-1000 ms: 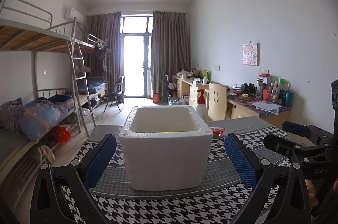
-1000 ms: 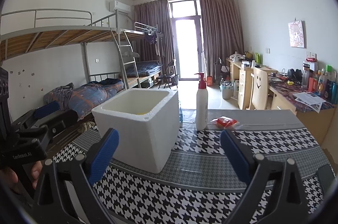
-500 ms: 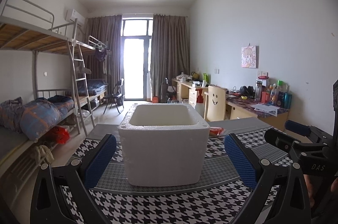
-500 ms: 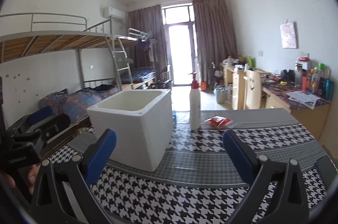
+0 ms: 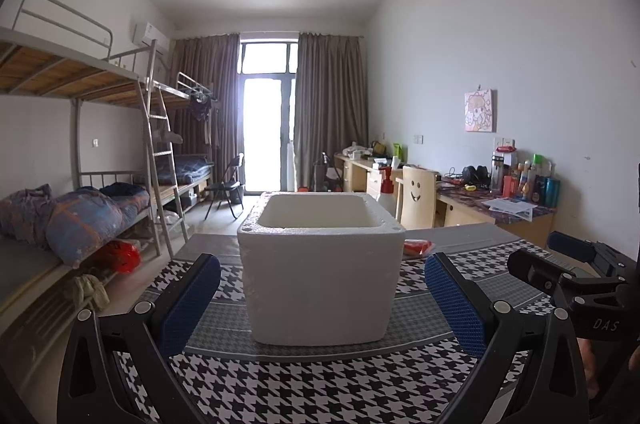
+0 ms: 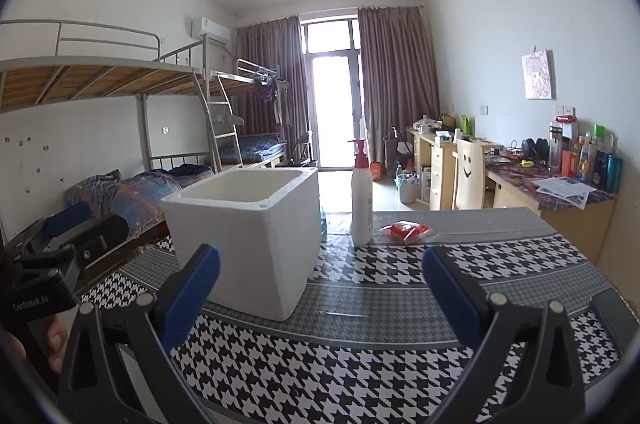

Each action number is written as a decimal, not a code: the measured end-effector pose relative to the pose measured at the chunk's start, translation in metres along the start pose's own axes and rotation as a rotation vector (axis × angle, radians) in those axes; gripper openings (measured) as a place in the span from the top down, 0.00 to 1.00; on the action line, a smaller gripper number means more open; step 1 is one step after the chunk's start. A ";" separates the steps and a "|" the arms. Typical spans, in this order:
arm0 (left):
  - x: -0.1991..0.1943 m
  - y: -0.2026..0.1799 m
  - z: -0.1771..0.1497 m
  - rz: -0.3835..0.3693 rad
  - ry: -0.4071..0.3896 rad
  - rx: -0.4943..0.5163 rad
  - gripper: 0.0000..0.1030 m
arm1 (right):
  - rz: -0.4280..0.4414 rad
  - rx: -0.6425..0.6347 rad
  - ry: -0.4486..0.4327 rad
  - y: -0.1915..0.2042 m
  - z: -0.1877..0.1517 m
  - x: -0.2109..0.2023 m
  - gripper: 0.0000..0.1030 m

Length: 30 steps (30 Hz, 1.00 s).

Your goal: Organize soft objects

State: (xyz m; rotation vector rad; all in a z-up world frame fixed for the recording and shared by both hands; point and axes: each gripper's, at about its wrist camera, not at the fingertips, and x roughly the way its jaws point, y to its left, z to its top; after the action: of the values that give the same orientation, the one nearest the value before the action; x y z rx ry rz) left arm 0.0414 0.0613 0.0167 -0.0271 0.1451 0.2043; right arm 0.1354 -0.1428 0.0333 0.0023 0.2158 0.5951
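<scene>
— Both cameras have sunk lower since a second ago: the white foam box (image 5: 320,276) now hides its inside, and the yellow that showed in it earlier is out of sight.

— And the grippers?

— Left gripper (image 5: 318,298) is spread wide, blue pads apart, gripping nothing. The foam box stands straight ahead of it, framed between its fingers but not touched. Right gripper (image 6: 320,288) is likewise splayed and empty; from there the foam box sits ahead and to its left, the near corner just past the left pad.

— What is the foam box standing on?

— A table under a houndstooth cloth (image 6: 360,364), on one of its grey bands.

— Anything soft in view?

— A small red packet (image 6: 406,231) lies on the cloth beyond the foam box, to the box's right, well ahead of the right gripper. Between the packet and the foam box a white pump bottle (image 6: 361,200) with a red top stands upright. From the left wrist view only the red packet's edge peeks out beside the box.
</scene>
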 end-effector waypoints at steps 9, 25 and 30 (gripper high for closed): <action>0.003 0.006 -0.010 0.021 0.023 -0.020 0.01 | -0.017 -0.018 -0.013 0.004 -0.007 -0.006 0.01; -0.001 0.005 -0.018 0.036 0.036 -0.008 0.01 | -0.012 -0.020 -0.018 0.006 -0.019 -0.013 0.01; -0.004 0.004 -0.020 0.032 0.041 -0.007 0.01 | -0.021 -0.026 -0.015 0.007 -0.023 -0.013 0.01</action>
State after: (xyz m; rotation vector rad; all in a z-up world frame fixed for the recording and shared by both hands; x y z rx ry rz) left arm 0.0343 0.0639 -0.0024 -0.0359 0.1861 0.2364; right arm 0.1160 -0.1458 0.0137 -0.0210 0.1931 0.5772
